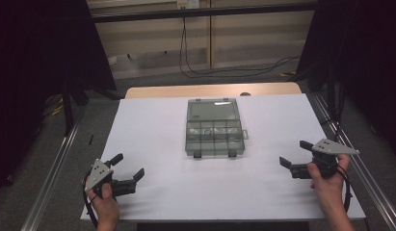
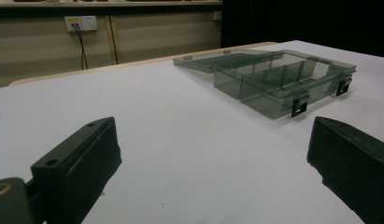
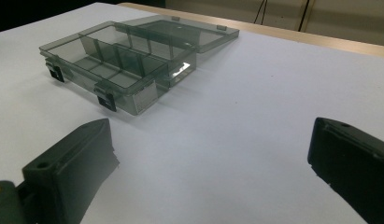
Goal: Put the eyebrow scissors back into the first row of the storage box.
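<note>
A smoky clear plastic organizer box [image 1: 215,135] lies open in the middle of the white table, its lid [image 1: 212,110] folded flat toward the far side and two black latches on its near edge. The box [image 2: 283,79] has several divided compartments [image 3: 110,60] that look empty. My left gripper [image 1: 129,167] rests near the front left corner, open, nothing between its jaws. My right gripper [image 1: 296,153] sits at the front right, also open and empty. Both point toward the box from a distance.
A white sheet [image 1: 162,144] covers the table, with a wooden strip [image 1: 210,90] showing at the far edge. Metal rails [image 1: 56,163] run along both sides. Cables [image 1: 224,72] trail on the floor beyond the table, by the back wall.
</note>
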`<state>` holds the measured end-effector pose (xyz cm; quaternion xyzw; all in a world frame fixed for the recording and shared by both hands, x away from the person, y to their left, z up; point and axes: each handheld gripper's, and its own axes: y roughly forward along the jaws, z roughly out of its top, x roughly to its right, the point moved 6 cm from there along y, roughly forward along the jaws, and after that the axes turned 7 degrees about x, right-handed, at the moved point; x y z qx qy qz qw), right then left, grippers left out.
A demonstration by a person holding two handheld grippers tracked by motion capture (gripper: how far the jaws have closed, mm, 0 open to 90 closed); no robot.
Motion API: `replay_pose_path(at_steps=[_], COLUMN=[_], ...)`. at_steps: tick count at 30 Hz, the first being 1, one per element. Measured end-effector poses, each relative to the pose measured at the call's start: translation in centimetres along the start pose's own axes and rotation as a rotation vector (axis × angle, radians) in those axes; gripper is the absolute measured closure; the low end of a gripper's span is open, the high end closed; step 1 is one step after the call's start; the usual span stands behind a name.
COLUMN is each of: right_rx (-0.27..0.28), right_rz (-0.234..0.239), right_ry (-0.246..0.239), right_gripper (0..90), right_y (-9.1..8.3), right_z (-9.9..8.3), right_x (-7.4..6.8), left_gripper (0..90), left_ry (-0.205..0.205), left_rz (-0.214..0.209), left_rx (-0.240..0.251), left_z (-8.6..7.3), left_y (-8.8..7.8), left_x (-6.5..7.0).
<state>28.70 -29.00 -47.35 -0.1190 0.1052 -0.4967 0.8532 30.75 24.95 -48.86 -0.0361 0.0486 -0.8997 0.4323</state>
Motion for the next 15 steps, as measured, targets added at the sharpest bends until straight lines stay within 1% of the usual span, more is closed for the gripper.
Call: replay_pose_path(at_steps=[2, 3, 4, 7, 8, 9, 10, 11, 12, 13, 15], right_rx=[0.01, 0.013, 0.023, 0.06, 0.072, 0.066, 0.049, 0.048, 0.058, 0.076, 0.082], right_rz=[-0.006, -0.01, -0.007, -0.022, -0.029, -0.026, -0.028, -0.037, -0.039, -0.037, -0.047], right_ry=[0.006, 0.021, 0.021, 0.061, 0.075, 0.092, 0.079, 0.076, 0.08, 0.103, 0.1], right_gripper=[0.1, 0.3, 0.6, 0.7, 1.0, 0.9, 0.9, 1.1, 1.1, 1.0, 1.1], right_y=[-0.4, -0.7, -0.9, -1.5, -1.6, -1.5, -1.6, -1.7, -1.8, -2.1, -2.3], right_z=[-0.2, -0.3, -0.5, -1.1, -1.3, -1.6, -1.8, -1.9, -1.8, -1.7, -1.7], right_x=[0.3, 0.4, 0.5, 0.8, 0.9, 1.0, 1.1, 1.1, 1.2, 1.3, 1.5], left_gripper=[2.4, 2.5, 2.4, 2.4, 2.4, 2.4, 2.5, 2.4, 2.4, 2.4, 2.4], left_ry=[0.01, 0.011, 0.012, 0.015, 0.01, 0.01, 0.012, 0.012, 0.014, 0.014, 0.008], left_rz=[-0.004, -0.003, -0.002, -0.003, -0.005, -0.01, -0.007, -0.007, -0.007, -0.008, -0.004], left_rx=[-0.002, -0.004, -0.005, -0.007, -0.008, -0.005, -0.007, -0.008, -0.008, -0.008, -0.01], left_z=[0.0, 0.0, 0.0, 0.0, 0.0, 0.0, 0.0, 0.0, 0.0, 0.0, 0.0], left_y=[0.0, 0.0, 0.0, 0.1, 0.1, 0.1, 0.1, 0.1, 0.1, 0.1, 0.1], left_x=[0.0, 0.0, 0.0, 0.0, 0.0, 0.0, 0.0, 0.0, 0.0, 0.0, 0.1])
